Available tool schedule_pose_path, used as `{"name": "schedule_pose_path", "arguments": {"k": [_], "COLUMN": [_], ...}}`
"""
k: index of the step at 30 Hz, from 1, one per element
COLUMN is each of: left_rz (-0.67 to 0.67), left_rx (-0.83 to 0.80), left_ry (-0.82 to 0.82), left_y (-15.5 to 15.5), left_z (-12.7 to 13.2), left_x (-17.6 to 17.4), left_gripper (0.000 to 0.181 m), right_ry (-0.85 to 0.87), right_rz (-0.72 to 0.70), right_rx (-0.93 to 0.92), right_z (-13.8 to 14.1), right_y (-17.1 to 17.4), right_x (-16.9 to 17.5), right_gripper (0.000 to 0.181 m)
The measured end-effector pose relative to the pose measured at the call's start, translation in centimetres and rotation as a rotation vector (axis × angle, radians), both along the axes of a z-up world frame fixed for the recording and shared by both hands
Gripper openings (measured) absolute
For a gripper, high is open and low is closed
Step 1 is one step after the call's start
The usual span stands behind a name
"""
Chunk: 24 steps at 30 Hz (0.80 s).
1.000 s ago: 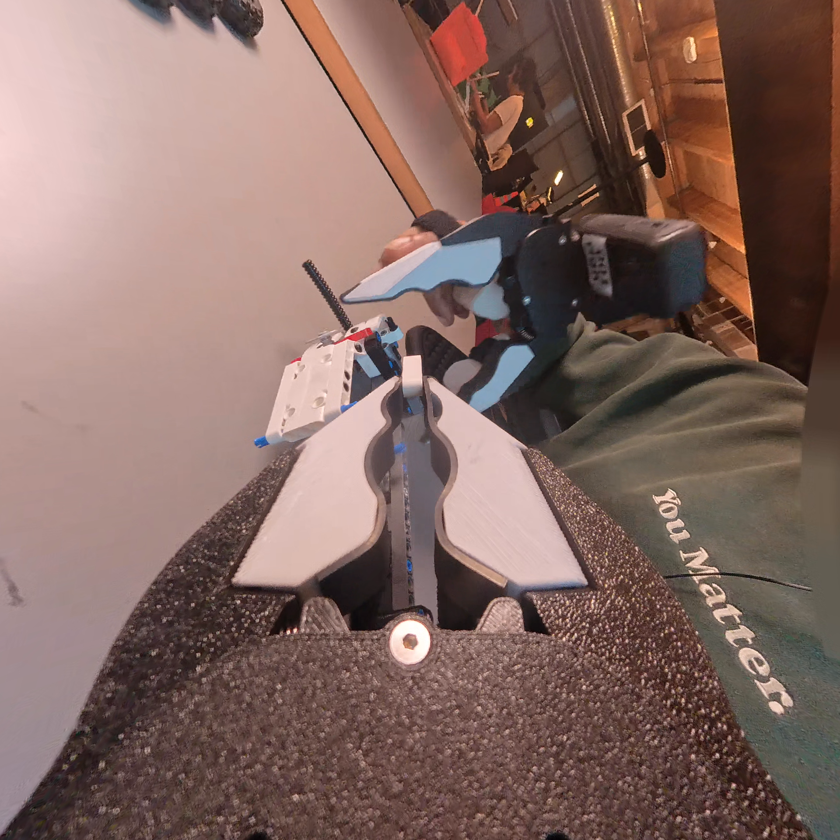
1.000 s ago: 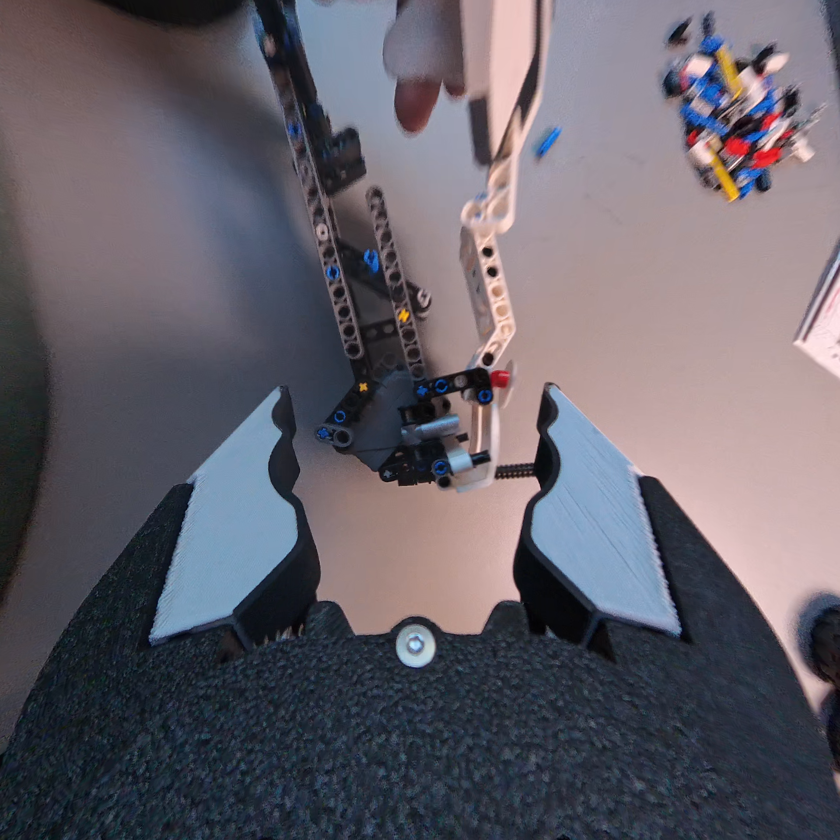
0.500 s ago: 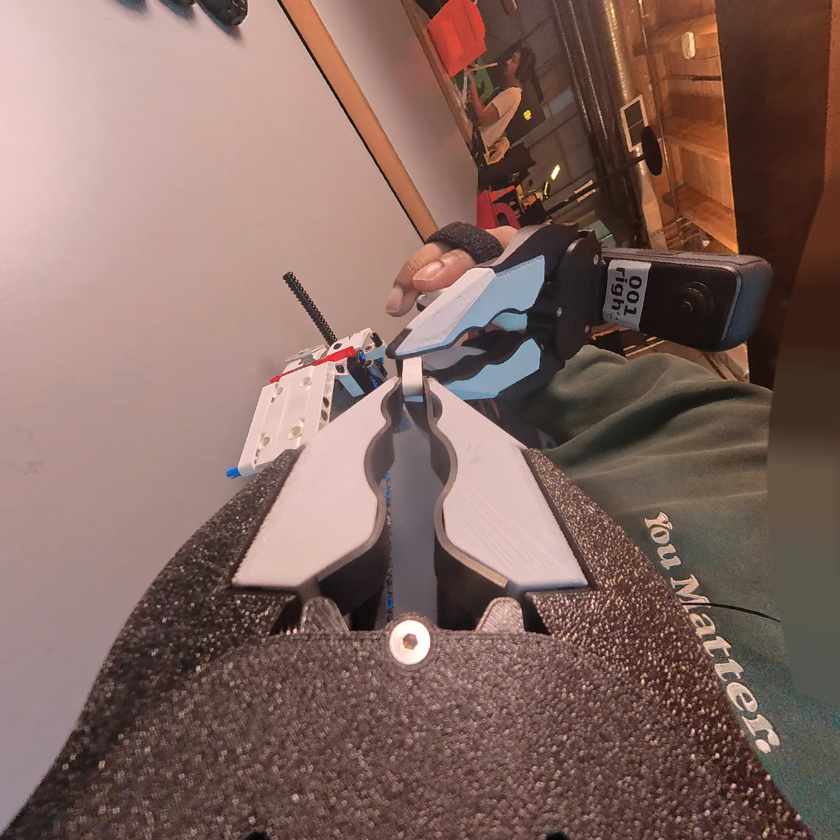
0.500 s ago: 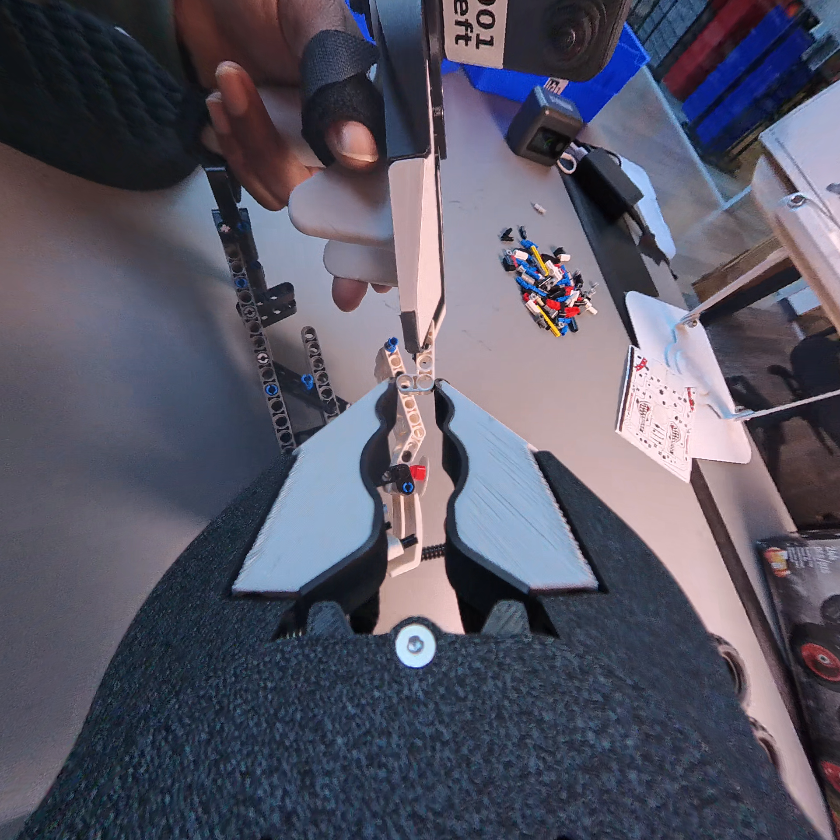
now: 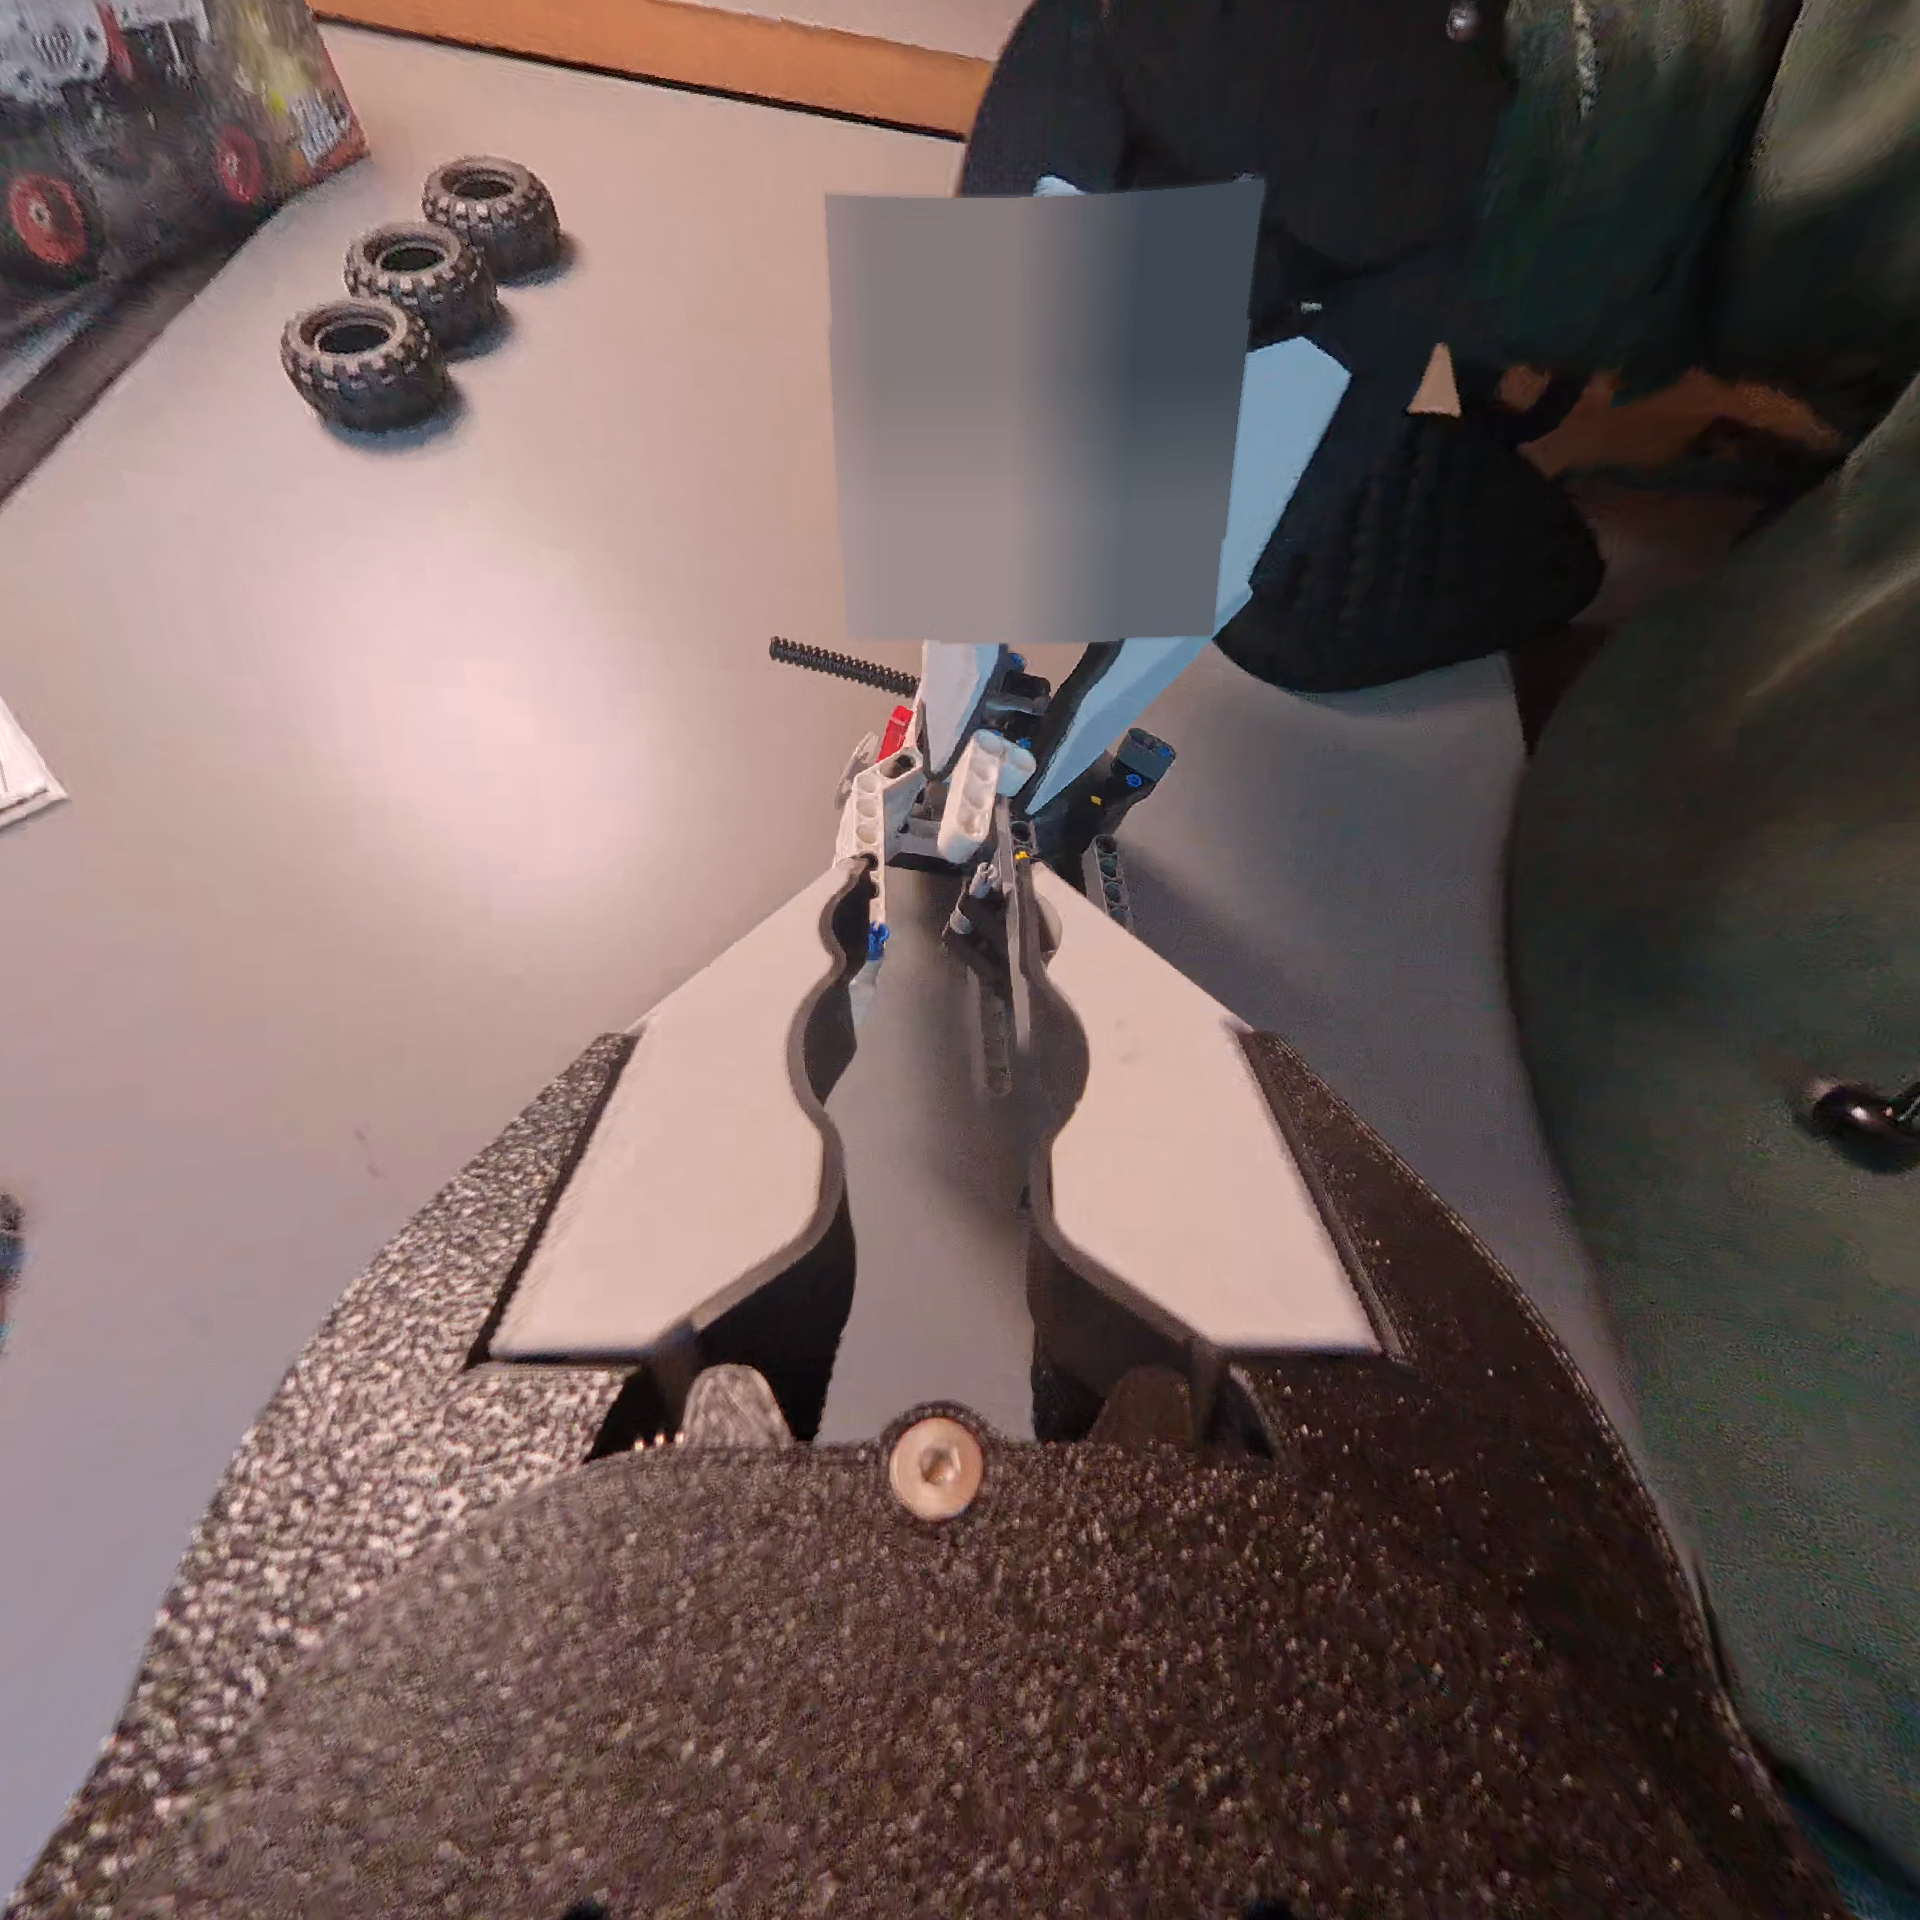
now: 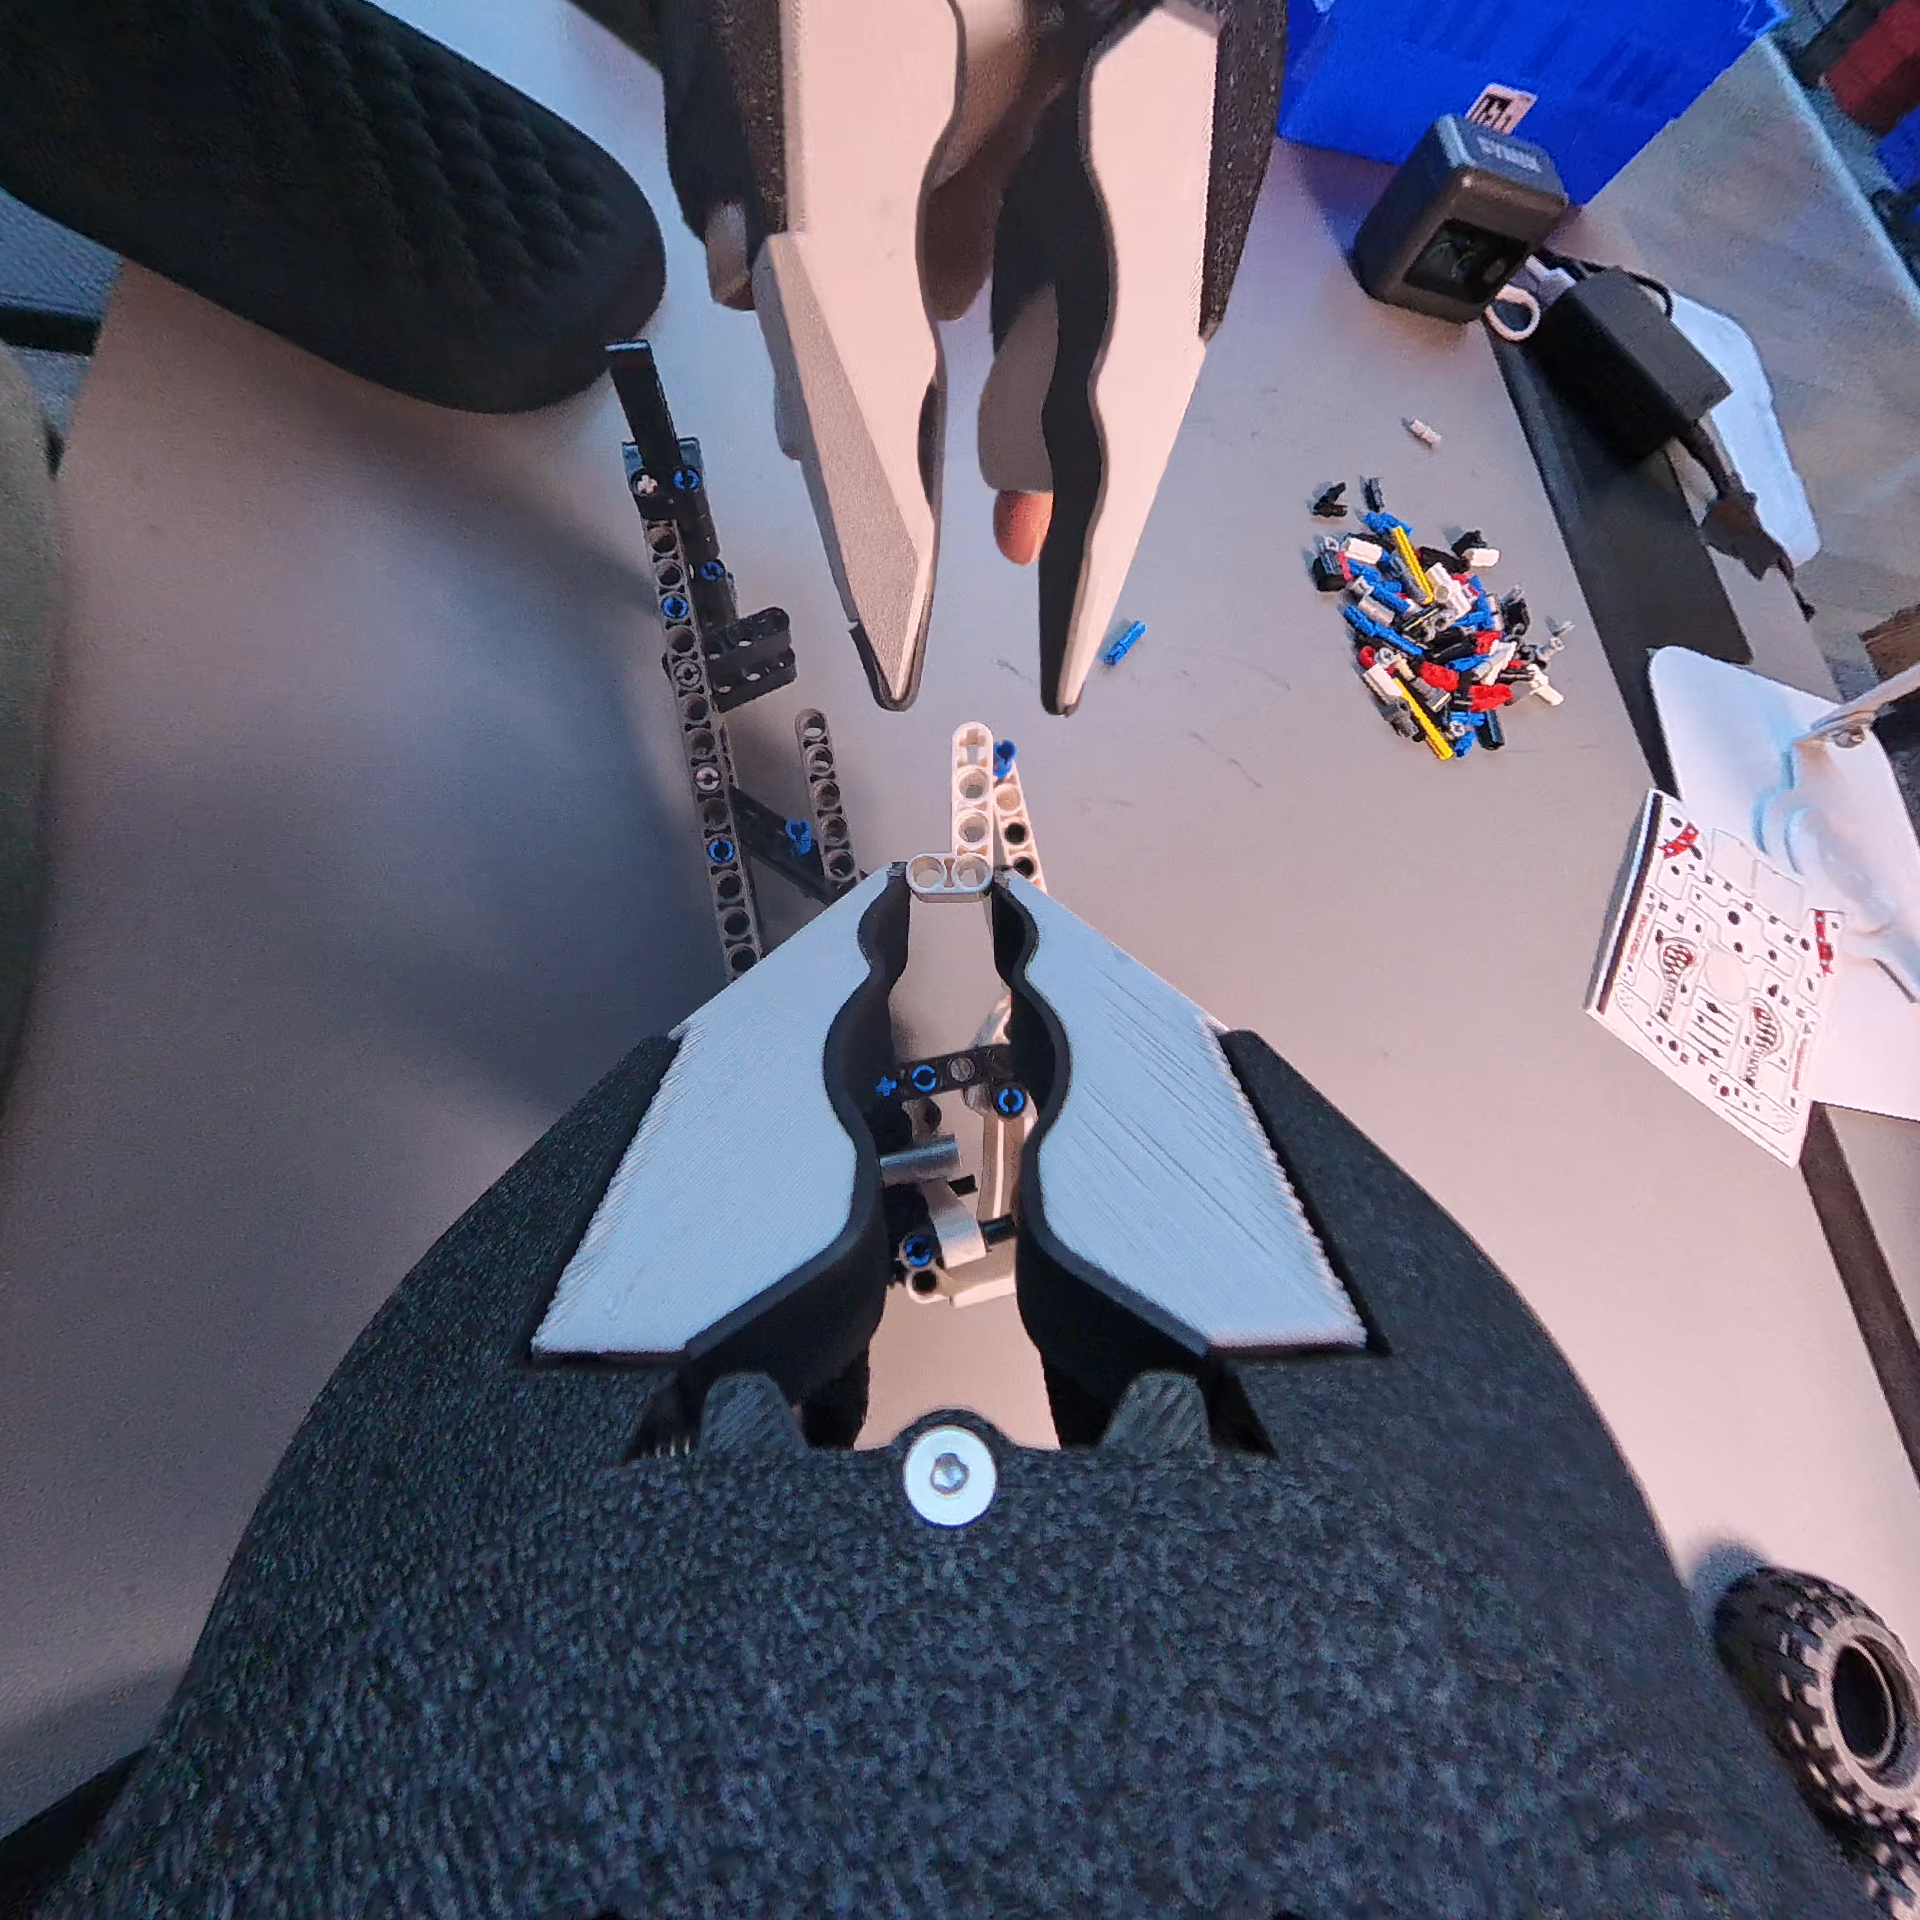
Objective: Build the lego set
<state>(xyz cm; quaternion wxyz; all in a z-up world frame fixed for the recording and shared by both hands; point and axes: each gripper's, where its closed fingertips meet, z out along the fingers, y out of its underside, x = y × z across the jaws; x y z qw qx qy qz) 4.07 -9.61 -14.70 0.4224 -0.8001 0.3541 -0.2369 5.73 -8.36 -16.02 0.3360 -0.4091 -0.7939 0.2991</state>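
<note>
Now the right gripper [image 6: 948, 891] pinches a holed white beam [image 6: 948, 875]; the ridged left gripper [image 6: 975, 707] gapes, empty

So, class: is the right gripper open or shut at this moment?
Shut on the lego assembly: the right gripper's fingertips pinch a small white connector at the lego assembly's top.

Bare table [image 6: 1195, 883] is lying open right of the lego frame [image 6: 717, 727]. Beyond that, the loose parts pile [image 6: 1434, 634] and sticker sheet [image 6: 1725, 977] are blocking.
</note>
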Motion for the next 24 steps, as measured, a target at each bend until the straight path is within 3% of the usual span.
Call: {"name": "schedule_pose_path", "arguments": {"k": [4, 9, 24], "left_rz": [-0.083, -0.076, -0.048], "left_rx": [0.055, 0.085, 0.132], "left_ry": [0.111, 0.157, 0.216], "left_y": [-0.4, 0.2, 0.8], "left_z": [-0.3, -0.5, -1.4], "left_x": [0.7, 0.7, 0.3], "left_gripper": [0.023, 0.008, 0.007], "right_ry": [-0.006, -0.019, -0.014], "right_rz": [0.019, 0.041, 0.013], "right_rx": [-0.027, -0.048, -0.05], "right_z": [-0.1, -0.1, -0.1], "right_y": [-0.2, -0.4, 0.4], "right_x": [-0.6, -0.7, -0.6], "right_gripper": [0.016, 0.016, 0.017]}}
